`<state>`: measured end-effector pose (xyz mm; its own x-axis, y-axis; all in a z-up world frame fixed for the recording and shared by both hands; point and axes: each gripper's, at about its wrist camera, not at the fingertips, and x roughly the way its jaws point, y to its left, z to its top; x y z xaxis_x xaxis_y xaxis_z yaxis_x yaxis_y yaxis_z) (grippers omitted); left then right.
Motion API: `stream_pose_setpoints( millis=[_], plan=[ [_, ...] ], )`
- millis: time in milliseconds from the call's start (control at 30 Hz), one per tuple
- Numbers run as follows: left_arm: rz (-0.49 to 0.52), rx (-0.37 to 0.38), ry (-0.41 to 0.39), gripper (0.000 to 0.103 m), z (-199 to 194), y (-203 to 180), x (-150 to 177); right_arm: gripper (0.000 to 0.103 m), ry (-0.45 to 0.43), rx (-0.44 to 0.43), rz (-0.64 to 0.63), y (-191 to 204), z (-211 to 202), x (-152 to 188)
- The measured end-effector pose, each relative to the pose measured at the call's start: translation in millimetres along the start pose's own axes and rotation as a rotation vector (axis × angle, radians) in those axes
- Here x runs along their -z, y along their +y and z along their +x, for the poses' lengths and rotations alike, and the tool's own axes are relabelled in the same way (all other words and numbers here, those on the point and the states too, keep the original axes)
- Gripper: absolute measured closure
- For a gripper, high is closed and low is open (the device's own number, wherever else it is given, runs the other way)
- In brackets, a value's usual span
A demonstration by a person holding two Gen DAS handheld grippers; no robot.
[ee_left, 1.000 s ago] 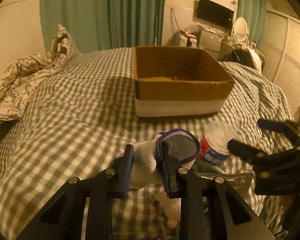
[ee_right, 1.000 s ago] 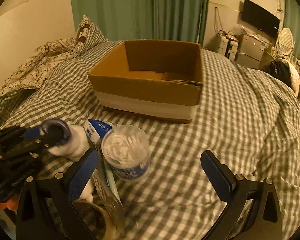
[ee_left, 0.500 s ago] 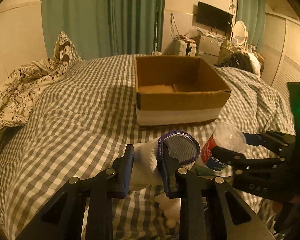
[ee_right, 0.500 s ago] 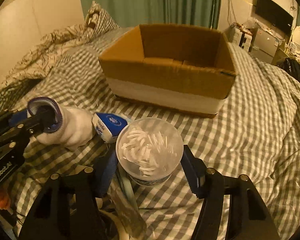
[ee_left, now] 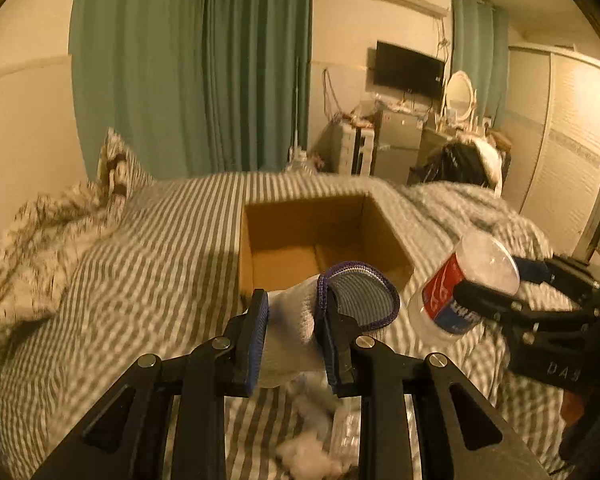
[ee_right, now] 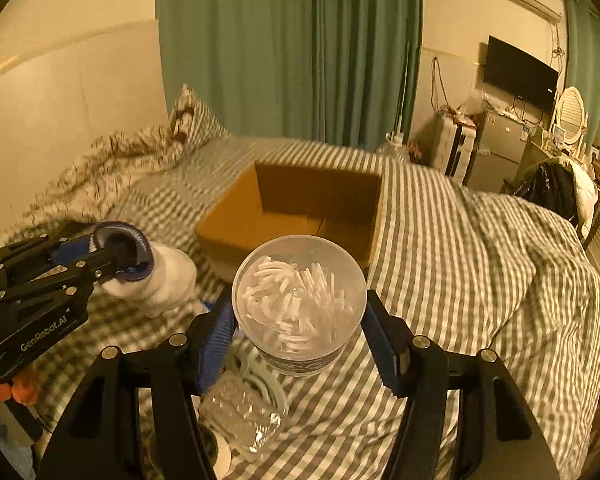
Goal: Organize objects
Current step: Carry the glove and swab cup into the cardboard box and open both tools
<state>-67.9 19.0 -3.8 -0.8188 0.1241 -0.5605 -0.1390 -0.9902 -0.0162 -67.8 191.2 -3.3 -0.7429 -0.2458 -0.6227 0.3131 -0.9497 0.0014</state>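
Cotton-swab tub (ee_right: 300,304), clear plastic with a red-and-blue label, sits clamped in the right gripper (ee_right: 300,334) above the checked bedspread (ee_right: 480,280). Left gripper (ee_left: 294,332) pinches a white, purple-cuffed sock (ee_left: 300,320) before the open cardboard box (ee_left: 320,240).

The sock (ee_left: 300,332) is soft knitted cloth, white and fuzzy, with a ribbed grey cuff edged in purple. The tub (ee_right: 300,304) at 6 o'clock in the right view is clear glossy plastic with a printed paper label; the swabs (ee_right: 292,300) inside look white and matt. The box (ee_right: 292,208) at 12 o'clock is plain brown cardboard, matt. The bed (ee_right: 460,280) wears checked woven cloth, creased. Each hand-held gripper, left (ee_left: 294,340) and right (ee_right: 300,332), is matt black plastic with shiny metal screws and ridged blue pads.
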Motion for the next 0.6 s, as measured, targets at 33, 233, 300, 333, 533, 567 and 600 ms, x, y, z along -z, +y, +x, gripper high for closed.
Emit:
stream_pose_setpoints(
  millis=[33, 233, 300, 333, 533, 567, 600],
  plan=[
    [0.005, -0.008, -0.017, 0.078, 0, -1, -10, 0.042, -0.011, 0.003, -0.001, -2, -2, -8],
    [0.011, -0.03, -0.072, 0.078, 17, -2, -66, 0.042, -0.07, 0.018, -0.021, -11, -3, -52],
    [0.013, -0.042, -0.084, 0.078, 26, -2, -82, 0.042, -0.088, 0.019, -0.019, -15, 0, -65],
    [0.017, -0.05, -0.087, 0.078, 31, -2, -89, 0.042, -0.097, 0.025, -0.017, -18, 4, -73],
    [0.006, -0.046, -0.054, 0.078, 72, 1, -107, 0.042, -0.092, -0.006, 0.029, -40, 45, -104],
    [0.007, -0.044, -0.041, 0.078, 81, 2, -106, 0.042, -0.086, -0.013, 0.037, -45, 52, -105],
    [0.005, -0.041, -0.026, 0.078, 92, 1, -105, 0.042, -0.075, -0.019, 0.049, -49, 64, -108]
  ],
)
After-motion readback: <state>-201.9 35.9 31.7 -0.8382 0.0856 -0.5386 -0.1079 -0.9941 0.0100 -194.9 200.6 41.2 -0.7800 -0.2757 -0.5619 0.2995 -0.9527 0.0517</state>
